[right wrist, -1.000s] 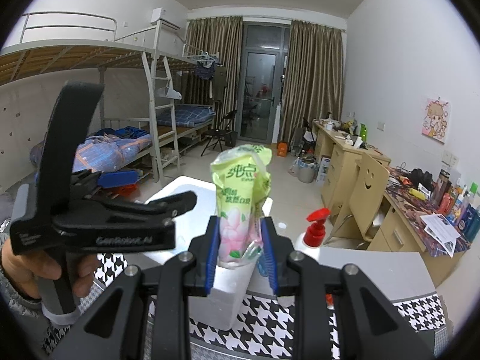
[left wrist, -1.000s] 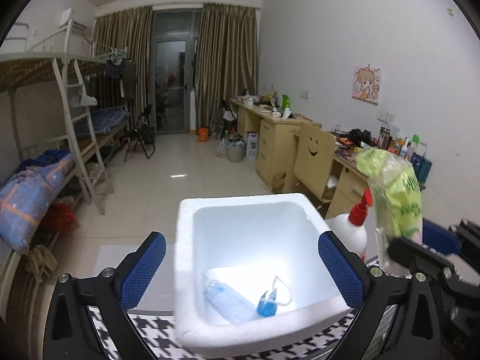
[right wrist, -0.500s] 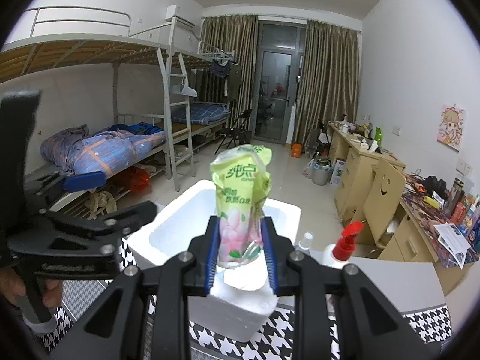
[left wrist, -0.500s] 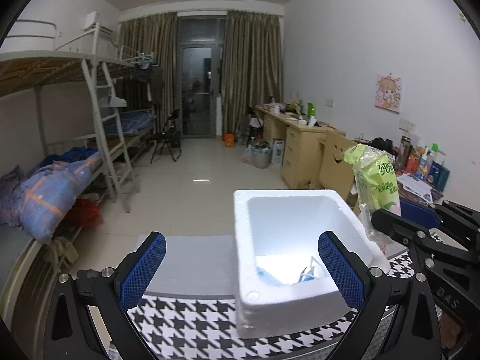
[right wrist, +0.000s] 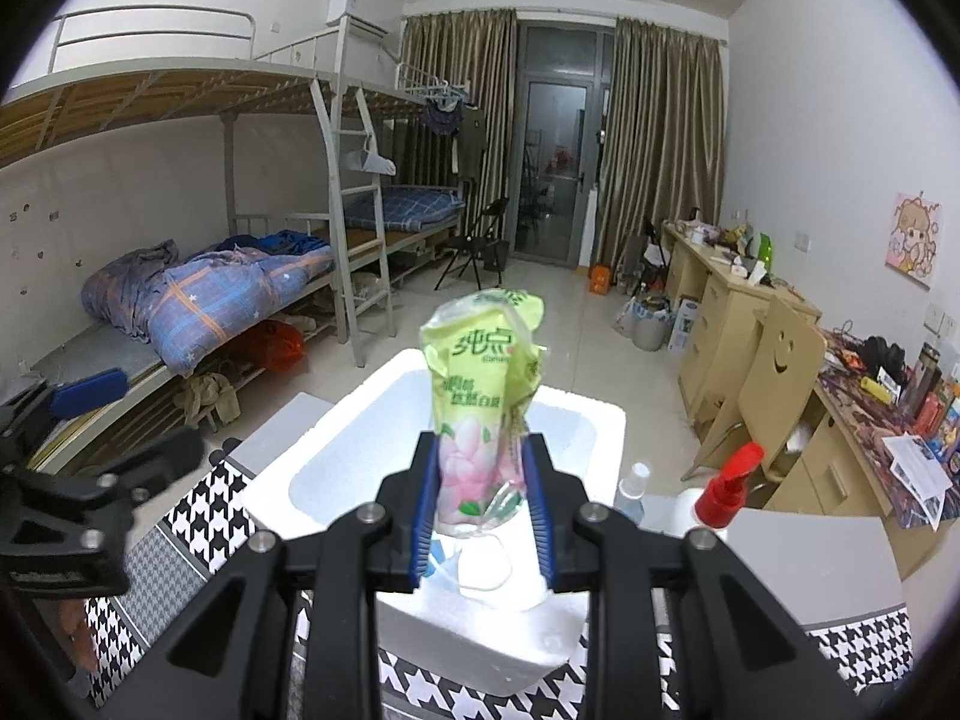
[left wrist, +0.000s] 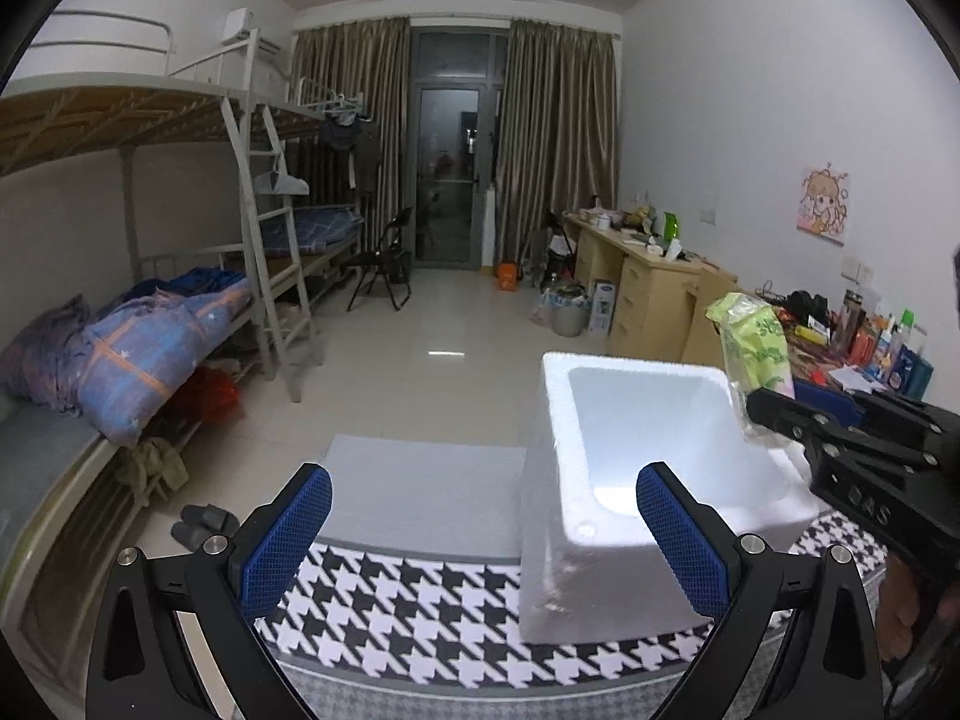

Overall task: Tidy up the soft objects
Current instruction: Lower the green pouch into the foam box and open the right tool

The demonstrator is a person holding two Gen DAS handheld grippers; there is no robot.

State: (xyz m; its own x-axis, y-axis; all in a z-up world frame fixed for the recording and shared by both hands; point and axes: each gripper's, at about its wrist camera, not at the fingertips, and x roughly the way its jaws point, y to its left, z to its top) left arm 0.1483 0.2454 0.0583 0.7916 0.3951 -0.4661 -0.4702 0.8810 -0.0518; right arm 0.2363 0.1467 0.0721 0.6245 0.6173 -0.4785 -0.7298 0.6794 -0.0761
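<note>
As the left claw (left wrist: 483, 534), spread and empty, has swung off the foam box (right wrist: 336, 450) | right claw (right wrist: 480, 501) pinching tissue pack (right wrist: 480, 384) above it | drop-in looks clear

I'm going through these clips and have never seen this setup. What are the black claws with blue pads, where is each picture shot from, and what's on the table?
There is no robot: a person holds a hand-squeezed two-finger clamp in each hand, each with a wide-angle camera looking along its fingers.

In the left clamp's picture, the left gripper is open and holds nothing; the right clamp reaches in from the side.

In the right clamp's picture, the right gripper is shut on a green tissue pack, upright above a white foam box.

The box stands on a houndstooth cloth. Inside it lies something pale blue with a white loop, possibly a face mask. Beside the box stand a red-topped pump bottle and a small clear bottle.
</note>
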